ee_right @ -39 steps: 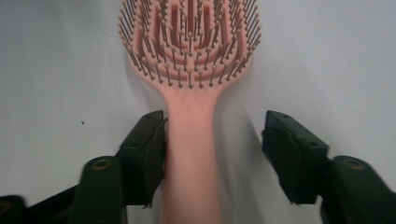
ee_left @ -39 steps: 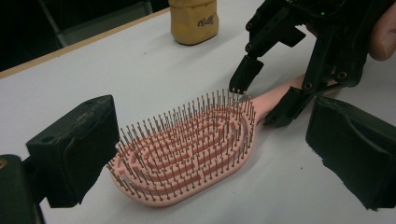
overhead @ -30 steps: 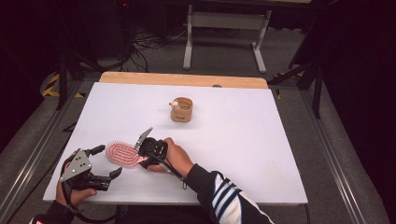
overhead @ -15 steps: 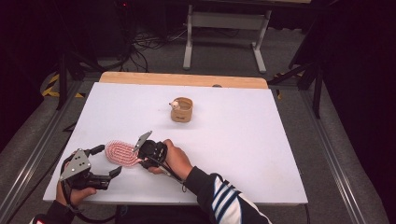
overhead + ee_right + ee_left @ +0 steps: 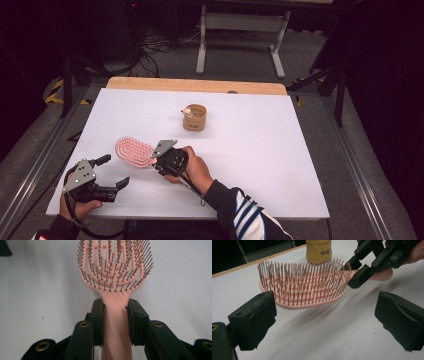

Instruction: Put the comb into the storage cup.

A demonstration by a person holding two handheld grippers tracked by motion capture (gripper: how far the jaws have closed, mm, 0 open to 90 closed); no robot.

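Compared with a second ago, the pink hairbrush [image 5: 134,152] sits a little higher and farther from the near edge of the white tabletop [image 5: 260,150]. In the left gripper view a shadow shows under its head, so it appears lifted, or at least tipped up, bristles upward. The right tongs [image 5: 115,322] are clamped on the brush's handle, one jaw on each side of the neck just below the head. That grip looks firm and centred (the handle runs straight down between the pads), which suggests the pick-up is done and the carry has begun.

The left tongs [image 5: 107,172] have kept their place near the front left corner, jaws wide apart and holding nothing. They point toward the brush head, which lies just beyond their tips in the left gripper view, so they may be waiting to take the head end or simply standing by.

Farther back, near the middle of the tabletop, stands a small tan cup [image 5: 194,117] with a pale little figure at its rim. It is well apart from the brush, though in line behind it as seen from the left tongs. Nothing lies between brush and cup, and the left tongs are the only near obstacle if the brush swings toward the person.
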